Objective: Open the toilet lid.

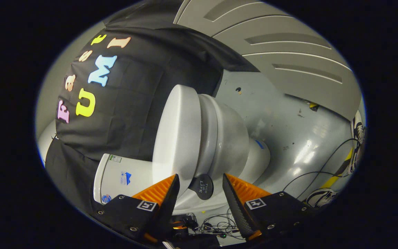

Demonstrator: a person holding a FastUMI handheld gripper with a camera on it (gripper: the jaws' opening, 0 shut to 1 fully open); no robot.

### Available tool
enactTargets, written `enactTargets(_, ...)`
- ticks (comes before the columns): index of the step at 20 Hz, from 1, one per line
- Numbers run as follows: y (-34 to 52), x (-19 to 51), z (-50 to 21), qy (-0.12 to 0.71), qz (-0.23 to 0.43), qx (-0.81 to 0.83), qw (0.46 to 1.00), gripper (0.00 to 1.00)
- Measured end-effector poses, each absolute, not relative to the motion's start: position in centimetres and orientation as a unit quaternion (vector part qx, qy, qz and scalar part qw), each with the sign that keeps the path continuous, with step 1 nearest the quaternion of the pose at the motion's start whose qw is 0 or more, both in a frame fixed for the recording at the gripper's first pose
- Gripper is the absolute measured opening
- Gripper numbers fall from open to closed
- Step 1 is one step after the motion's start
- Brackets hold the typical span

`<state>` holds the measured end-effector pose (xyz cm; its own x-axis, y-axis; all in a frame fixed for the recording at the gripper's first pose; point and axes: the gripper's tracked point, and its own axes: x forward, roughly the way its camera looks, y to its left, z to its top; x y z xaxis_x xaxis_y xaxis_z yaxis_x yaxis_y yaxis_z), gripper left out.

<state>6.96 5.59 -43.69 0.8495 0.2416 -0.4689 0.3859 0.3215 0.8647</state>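
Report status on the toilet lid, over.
Gripper open, fingers apart, touching nothing. Toilet lid closed on the seat; its round dark lift tab sits between the fingertips, ungripped. Nothing blocking; cables lie loose on the floor below.

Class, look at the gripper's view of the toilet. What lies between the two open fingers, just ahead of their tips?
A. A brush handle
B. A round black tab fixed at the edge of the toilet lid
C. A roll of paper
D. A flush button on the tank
B: a round black tab at the edge of the toilet lid sits between the fingers of the gripper, which are spread and press on nothing.
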Motion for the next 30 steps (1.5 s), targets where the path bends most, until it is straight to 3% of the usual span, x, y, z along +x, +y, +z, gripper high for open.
enactTargets(3, 6.2, 7.6, -44.5, 0.264, -0.032, 0.600, 0.755, 0.66)
enactTargets(6, 6.6, 8.0, -44.8, 0.252, -0.023, 0.613, 0.749, 0.45)
enactTargets(10, 6.6, 8.4, -45.1, 0.237, -0.023, 0.623, 0.745, 0.25)
enactTargets(14, 6.7, 8.5, -44.8, 0.230, -0.019, 0.579, 0.782, 0.07)
enactTargets(16, 6.4, 8.4, -44.6, 0.226, -0.019, 0.582, 0.781, 0.07)
enactTargets(18, 6.6, 8.5, -44.7, 0.226, -0.022, 0.578, 0.784, 0.00)
enactTargets(30, 6.5, 8.3, -43.4, 0.259, -0.055, 0.500, 0.825, 0.00)
